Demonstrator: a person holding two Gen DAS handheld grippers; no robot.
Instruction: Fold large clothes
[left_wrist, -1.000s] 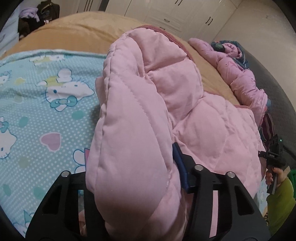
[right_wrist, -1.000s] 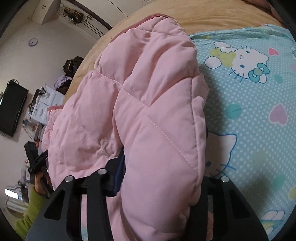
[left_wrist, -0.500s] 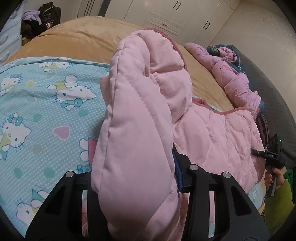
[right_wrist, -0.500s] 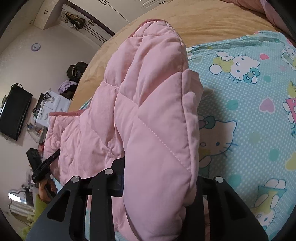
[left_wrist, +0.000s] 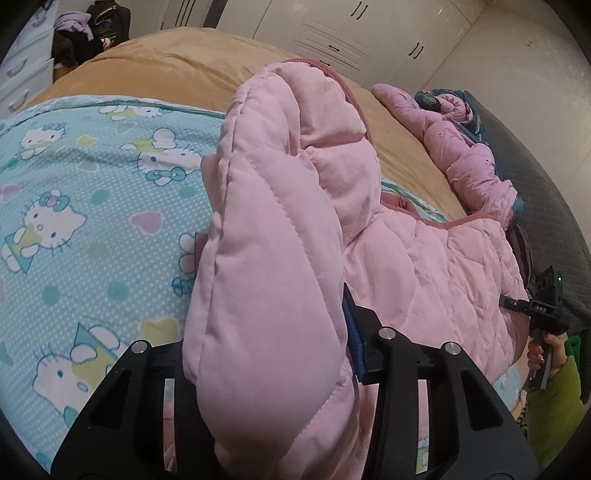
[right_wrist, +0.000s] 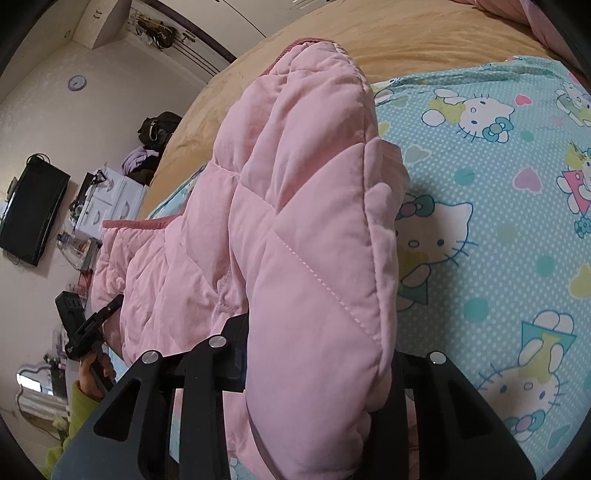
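A large pink quilted garment (left_wrist: 280, 229) lies on a bed, its body spread flat to the right (left_wrist: 443, 280). My left gripper (left_wrist: 266, 369) is shut on a thick fold of it and holds the fold raised above the sheet. My right gripper (right_wrist: 317, 373) is shut on another raised fold of the same pink garment (right_wrist: 303, 206). The fingertips of both are hidden by the fabric. Each gripper shows in the other's view: the right one at the far right (left_wrist: 546, 314), the left one at the far left (right_wrist: 88, 328).
A turquoise Hello Kitty sheet (left_wrist: 81, 221) covers the near bed over a tan blanket (left_wrist: 166, 70). Another pink garment (left_wrist: 465, 147) lies bunched at the far right beside a dark grey surface (left_wrist: 535, 192). White wardrobes (left_wrist: 369, 33), a drawer unit (right_wrist: 107, 199) and a wall screen (right_wrist: 29, 214) stand beyond.
Both grippers have pulled back toward me with their folds still held, showing more of the sheet. The garment's body has settled lower and flatter between them.
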